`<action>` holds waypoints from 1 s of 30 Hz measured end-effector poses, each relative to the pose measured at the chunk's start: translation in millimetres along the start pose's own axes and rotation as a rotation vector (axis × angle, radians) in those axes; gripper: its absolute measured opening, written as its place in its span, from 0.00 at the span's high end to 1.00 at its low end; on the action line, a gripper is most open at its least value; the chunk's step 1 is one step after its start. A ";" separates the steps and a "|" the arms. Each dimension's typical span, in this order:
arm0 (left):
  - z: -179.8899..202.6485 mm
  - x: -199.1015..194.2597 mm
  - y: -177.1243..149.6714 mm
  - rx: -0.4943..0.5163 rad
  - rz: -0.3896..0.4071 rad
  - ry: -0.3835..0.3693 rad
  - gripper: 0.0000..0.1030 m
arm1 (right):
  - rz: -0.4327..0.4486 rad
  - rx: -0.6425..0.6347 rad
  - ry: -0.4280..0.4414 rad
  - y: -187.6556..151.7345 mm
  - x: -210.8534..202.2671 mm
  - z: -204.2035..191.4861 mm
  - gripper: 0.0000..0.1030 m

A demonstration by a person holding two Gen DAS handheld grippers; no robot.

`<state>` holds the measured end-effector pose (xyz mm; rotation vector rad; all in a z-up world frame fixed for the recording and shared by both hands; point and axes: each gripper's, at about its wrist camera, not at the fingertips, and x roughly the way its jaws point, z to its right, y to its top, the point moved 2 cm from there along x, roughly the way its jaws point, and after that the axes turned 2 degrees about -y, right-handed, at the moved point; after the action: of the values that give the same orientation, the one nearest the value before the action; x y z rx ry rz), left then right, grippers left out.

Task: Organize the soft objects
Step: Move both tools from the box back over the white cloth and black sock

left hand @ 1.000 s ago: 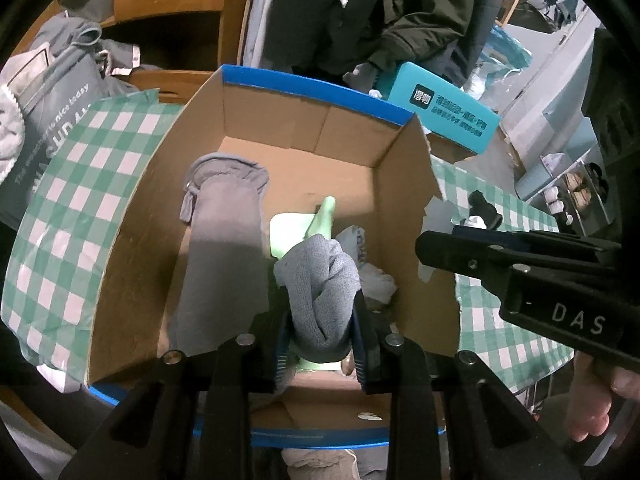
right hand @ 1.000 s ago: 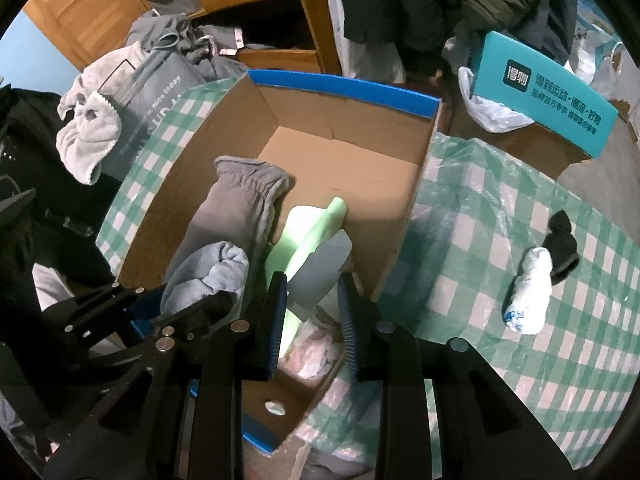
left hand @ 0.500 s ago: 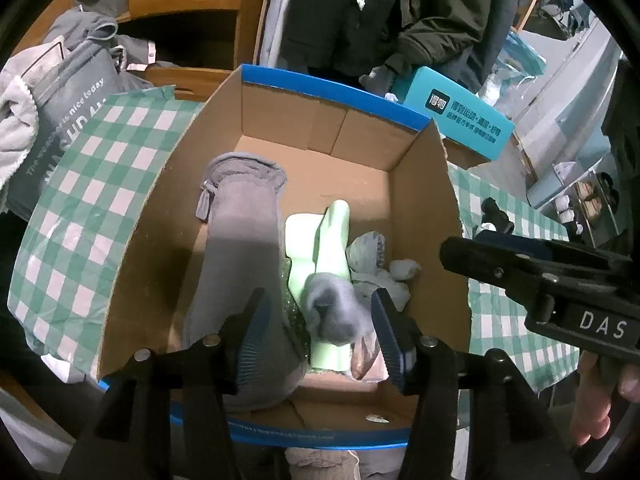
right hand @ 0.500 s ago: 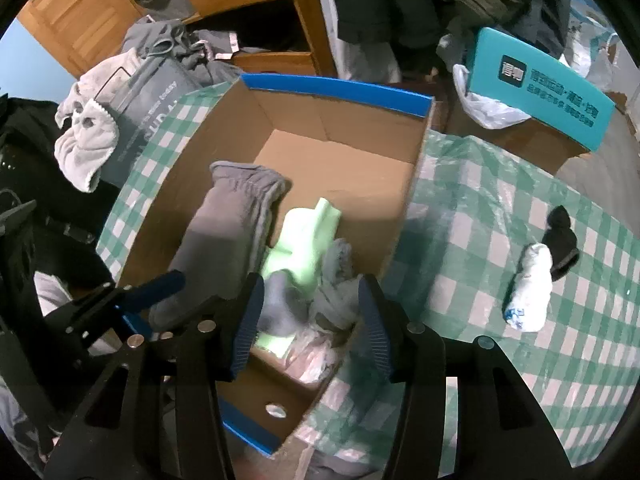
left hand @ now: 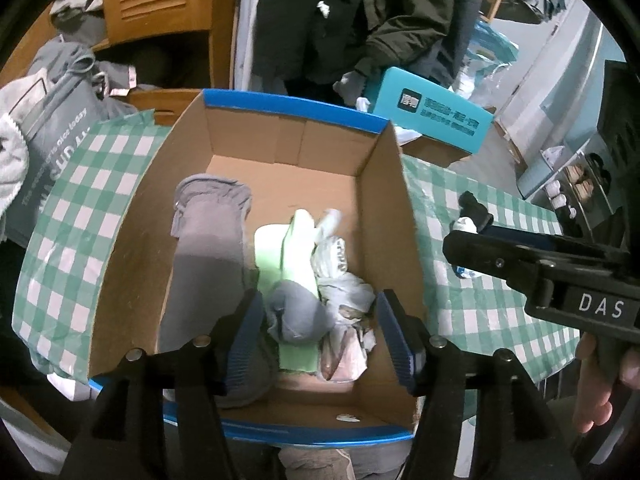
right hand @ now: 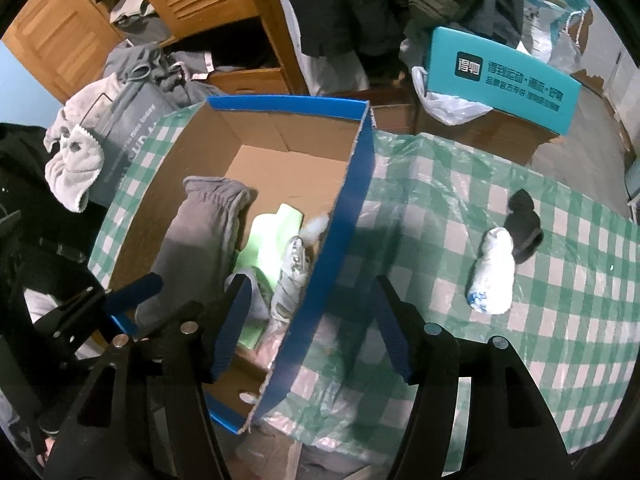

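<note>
A cardboard box with a blue rim (left hand: 296,108) (right hand: 352,196) stands on the checked tablecloth. It holds a long grey sock (left hand: 208,248) (right hand: 200,232), a green cloth (left hand: 280,248) (right hand: 268,236), a rolled grey sock (left hand: 298,316) and a pale grey-white sock (left hand: 340,276) (right hand: 292,276). My left gripper (left hand: 320,336) is open and empty above the box's near end. My right gripper (right hand: 312,320) is open and empty, straddling the box's right wall. A white rolled sock (right hand: 492,276) (left hand: 464,226) and a black sock (right hand: 522,220) (left hand: 472,206) lie on the cloth to the right.
The green checked tablecloth (right hand: 460,208) (left hand: 80,208) covers the table. A teal box (right hand: 500,76) (left hand: 432,116) sits behind on a cardboard carton. Grey clothes and a towel (right hand: 76,160) are piled at the left by a wooden cabinet. A person in dark clothes (left hand: 340,20) stands behind.
My left gripper opened and dropped the rolled grey sock into the box. My right gripper opened, released the pale sock into the box, and moved right over the box wall.
</note>
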<state>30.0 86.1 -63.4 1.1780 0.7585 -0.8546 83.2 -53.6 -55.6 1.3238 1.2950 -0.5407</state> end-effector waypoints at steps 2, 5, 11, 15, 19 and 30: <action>4.1 -0.3 0.2 0.008 0.001 0.004 0.39 | 0.007 0.005 -0.003 -1.2 -3.4 3.9 0.38; 11.4 0.1 0.0 0.017 -0.001 0.005 0.36 | 0.013 0.016 -0.007 -4.1 -7.9 11.5 0.37; 29.0 3.1 -0.8 0.043 -0.008 0.000 0.35 | 0.014 0.035 -0.027 -12.5 -13.8 28.7 0.37; 43.5 6.6 -2.8 0.065 -0.016 -0.003 0.33 | 0.015 0.047 -0.042 -19.8 -17.7 42.8 0.37; 57.4 9.4 -3.3 0.085 -0.025 -0.009 0.33 | 0.016 0.069 -0.058 -30.0 -21.7 60.6 0.37; 95.5 22.0 -6.5 0.137 -0.044 -0.015 0.27 | 0.021 0.126 -0.099 -52.2 -32.8 105.1 0.37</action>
<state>40.8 -11.6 -64.4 1.2788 0.7249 -0.9629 66.4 -173.1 -72.5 1.3951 1.1807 -0.6739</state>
